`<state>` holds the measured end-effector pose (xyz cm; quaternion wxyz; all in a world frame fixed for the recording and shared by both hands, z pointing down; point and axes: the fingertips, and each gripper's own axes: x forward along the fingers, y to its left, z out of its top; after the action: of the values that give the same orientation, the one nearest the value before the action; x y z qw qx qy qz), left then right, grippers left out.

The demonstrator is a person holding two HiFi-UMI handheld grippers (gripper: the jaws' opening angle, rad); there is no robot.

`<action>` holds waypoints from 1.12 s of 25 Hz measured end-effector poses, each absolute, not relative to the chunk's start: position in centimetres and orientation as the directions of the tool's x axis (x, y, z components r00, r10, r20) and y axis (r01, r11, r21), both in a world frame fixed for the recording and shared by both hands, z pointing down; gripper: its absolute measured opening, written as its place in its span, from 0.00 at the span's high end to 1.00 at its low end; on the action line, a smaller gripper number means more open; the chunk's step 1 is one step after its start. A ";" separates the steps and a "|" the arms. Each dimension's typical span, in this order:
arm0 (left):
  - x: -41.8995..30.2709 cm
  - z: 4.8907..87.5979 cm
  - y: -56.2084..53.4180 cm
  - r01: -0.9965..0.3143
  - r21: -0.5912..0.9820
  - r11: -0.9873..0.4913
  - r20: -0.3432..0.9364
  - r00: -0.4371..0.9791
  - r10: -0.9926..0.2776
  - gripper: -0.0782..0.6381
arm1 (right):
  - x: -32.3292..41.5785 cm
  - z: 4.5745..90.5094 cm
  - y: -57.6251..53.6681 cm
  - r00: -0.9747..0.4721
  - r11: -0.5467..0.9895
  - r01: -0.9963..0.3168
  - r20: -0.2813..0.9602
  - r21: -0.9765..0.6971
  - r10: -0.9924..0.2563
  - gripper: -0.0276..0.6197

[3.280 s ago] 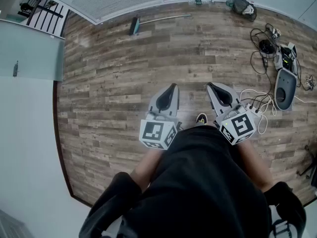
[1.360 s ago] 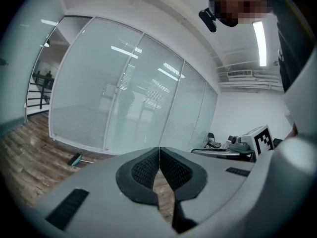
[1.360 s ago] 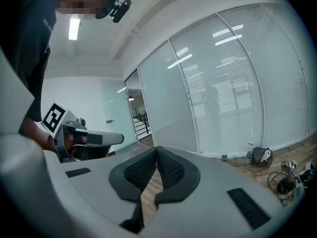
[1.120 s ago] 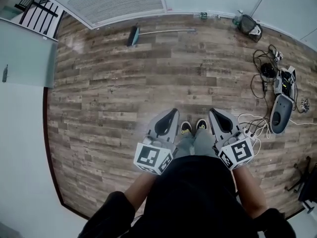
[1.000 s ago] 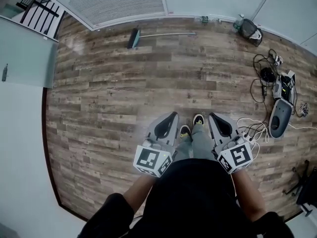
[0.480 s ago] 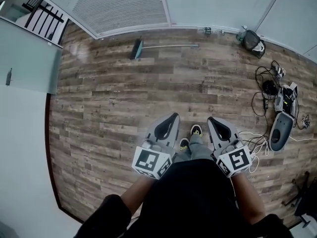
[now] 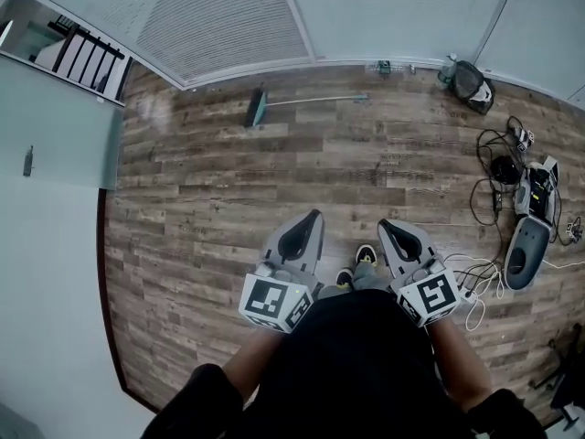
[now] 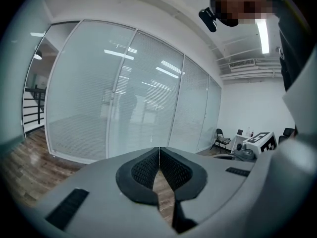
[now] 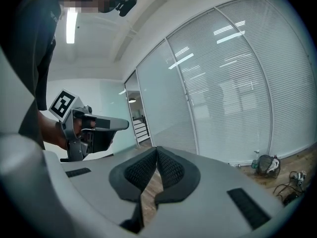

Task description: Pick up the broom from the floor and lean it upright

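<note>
Right gripper [image 9: 157, 151] has its jaws pressed together with nothing between them. The glass wall with blinds [image 9: 223, 93] takes up most of the shot. A dark bag [image 9: 268, 164] sits at its foot, and the left gripper [image 9: 121, 125] hangs off to its left.

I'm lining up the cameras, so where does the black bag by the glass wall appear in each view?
Head view: black bag upper right, at the wall's foot.
Left gripper view: not in it.
Right gripper view: lower right, on the floor.
Shared landmark: the blinded glass wall.
</note>
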<state>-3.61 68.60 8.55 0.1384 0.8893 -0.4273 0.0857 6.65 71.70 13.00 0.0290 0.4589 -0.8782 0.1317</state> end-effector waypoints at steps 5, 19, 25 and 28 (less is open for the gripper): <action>-2.1 8.3 67.4 -0.790 0.137 -0.598 0.289 0.609 -0.738 0.86 | 8.0 14.2 70.5 -0.589 0.548 -0.804 0.179 -0.233 -0.788 0.93; -0.1 9.7 64.8 -0.763 0.163 -0.626 0.324 0.640 -0.697 0.86 | 8.7 15.1 68.0 -0.568 0.514 -0.816 0.202 -0.265 -0.798 0.93; -1.6 10.2 61.0 -0.762 0.188 -0.619 0.296 0.645 -0.704 0.86 | 7.4 15.3 65.4 -0.572 0.514 -0.815 0.225 -0.268 -0.789 0.93; -2.5 9.9 58.7 -0.755 0.198 -0.625 0.263 0.655 -0.708 0.86 | 6.5 15.1 63.2 -0.572 0.525 -0.818 0.234 -0.236 -0.786 0.93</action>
<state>-2.52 58.73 9.90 0.1467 0.8978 -0.4074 0.0800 6.47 63.16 15.07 0.0488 0.4600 -0.8718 0.1613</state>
